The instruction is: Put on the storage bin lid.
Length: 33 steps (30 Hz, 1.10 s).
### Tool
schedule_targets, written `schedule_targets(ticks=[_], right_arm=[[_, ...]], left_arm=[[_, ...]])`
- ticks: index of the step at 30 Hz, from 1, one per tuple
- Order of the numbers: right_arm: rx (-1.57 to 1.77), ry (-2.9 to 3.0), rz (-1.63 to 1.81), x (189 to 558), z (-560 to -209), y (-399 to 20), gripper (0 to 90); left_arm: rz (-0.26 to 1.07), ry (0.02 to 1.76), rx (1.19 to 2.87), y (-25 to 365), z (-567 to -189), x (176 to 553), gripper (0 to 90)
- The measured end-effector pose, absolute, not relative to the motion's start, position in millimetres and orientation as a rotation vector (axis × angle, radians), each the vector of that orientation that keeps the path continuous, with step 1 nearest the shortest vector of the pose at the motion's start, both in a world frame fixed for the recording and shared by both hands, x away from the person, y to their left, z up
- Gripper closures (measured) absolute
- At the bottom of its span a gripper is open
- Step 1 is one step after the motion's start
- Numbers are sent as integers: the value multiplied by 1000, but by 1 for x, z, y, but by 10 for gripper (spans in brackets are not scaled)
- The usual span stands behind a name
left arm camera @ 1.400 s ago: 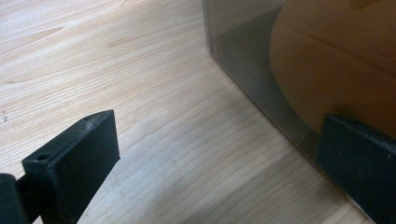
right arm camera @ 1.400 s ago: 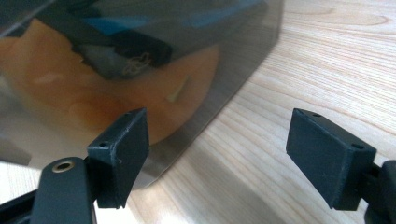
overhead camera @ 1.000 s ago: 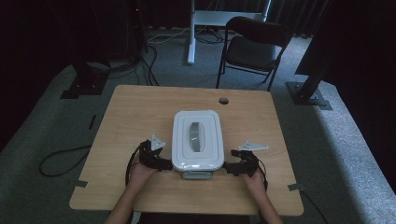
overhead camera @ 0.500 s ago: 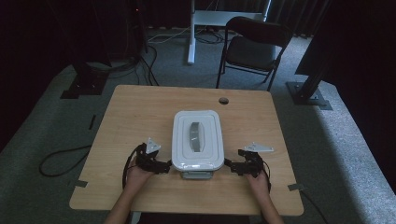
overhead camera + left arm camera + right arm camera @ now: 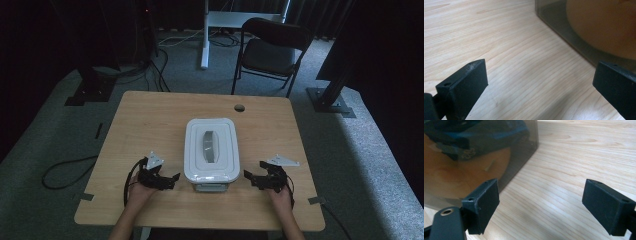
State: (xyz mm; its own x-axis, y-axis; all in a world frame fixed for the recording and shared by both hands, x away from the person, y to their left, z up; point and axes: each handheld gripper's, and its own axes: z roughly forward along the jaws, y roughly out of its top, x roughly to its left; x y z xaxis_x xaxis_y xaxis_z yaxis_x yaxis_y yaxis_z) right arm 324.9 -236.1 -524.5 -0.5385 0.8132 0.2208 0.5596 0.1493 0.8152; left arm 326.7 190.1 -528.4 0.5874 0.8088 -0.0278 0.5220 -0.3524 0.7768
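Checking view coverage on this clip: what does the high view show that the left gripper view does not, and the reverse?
The high view alone takes in the box's white lid with its grey handle, both grippers, left and right, flanking the box with jaws open, the person's hands, and a chair beyond the table. The left gripper view alone shows, through the box's translucent wall, an orange-tan mass inside; what it is cannot be told. Both show the wooden table, the box, and the left gripper.
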Motion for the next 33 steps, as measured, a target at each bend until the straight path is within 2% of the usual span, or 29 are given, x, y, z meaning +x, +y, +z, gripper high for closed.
schedule_targets(ticks=[33], right_arm=[[1413, 1991, 1112, 310, -534, -271, 127]], left_arm=[[556, 1242, 1977, 253, -538, 310, 2]])
